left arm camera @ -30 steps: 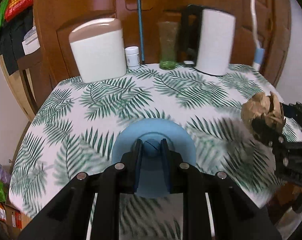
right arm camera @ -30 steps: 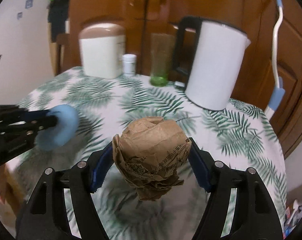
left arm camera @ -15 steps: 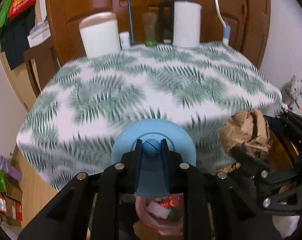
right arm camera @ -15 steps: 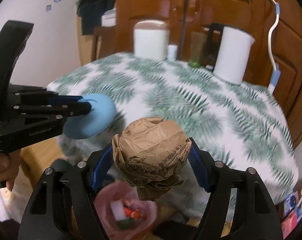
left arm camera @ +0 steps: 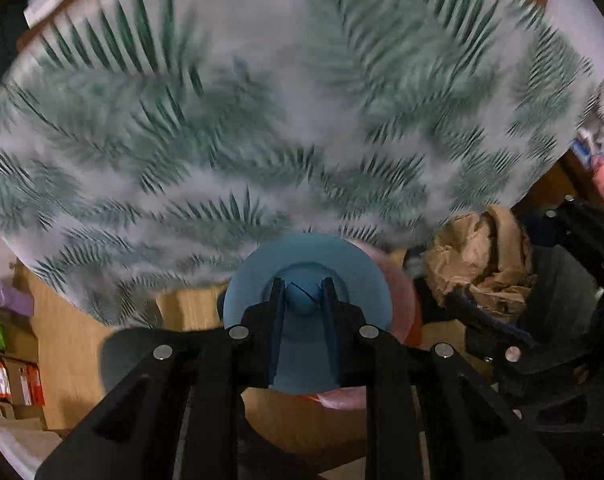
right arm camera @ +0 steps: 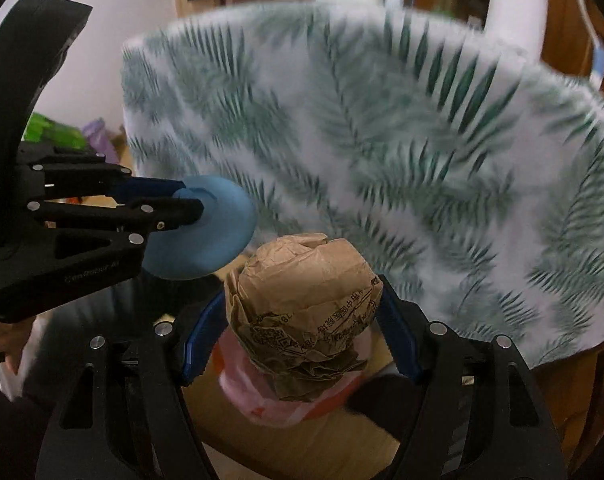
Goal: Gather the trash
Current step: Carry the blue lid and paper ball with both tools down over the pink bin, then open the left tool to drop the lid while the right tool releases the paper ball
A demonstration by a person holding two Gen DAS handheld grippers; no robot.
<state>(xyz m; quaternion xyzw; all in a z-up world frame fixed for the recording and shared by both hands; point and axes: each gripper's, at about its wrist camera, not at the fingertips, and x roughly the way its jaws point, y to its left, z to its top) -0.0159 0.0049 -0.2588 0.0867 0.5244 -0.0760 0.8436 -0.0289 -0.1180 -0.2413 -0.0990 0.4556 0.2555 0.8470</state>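
Both views dim, indoor light, no hard glare. Heavy motion blur smears the leaf-print tablecloth (left arm camera: 262, 120) in streaks, worst toward the top; background furniture in the right wrist view is mush. Near things stay sharp: left gripper (left arm camera: 304, 300), right gripper (right arm camera: 302, 312), the crumpled paper ball (right arm camera: 302, 296) (print on it partly legible). Fisheye bends the tablecloth edge into an arc, black vignette at the corners. Lower part of the left wrist view is darkest, floor in shadow.
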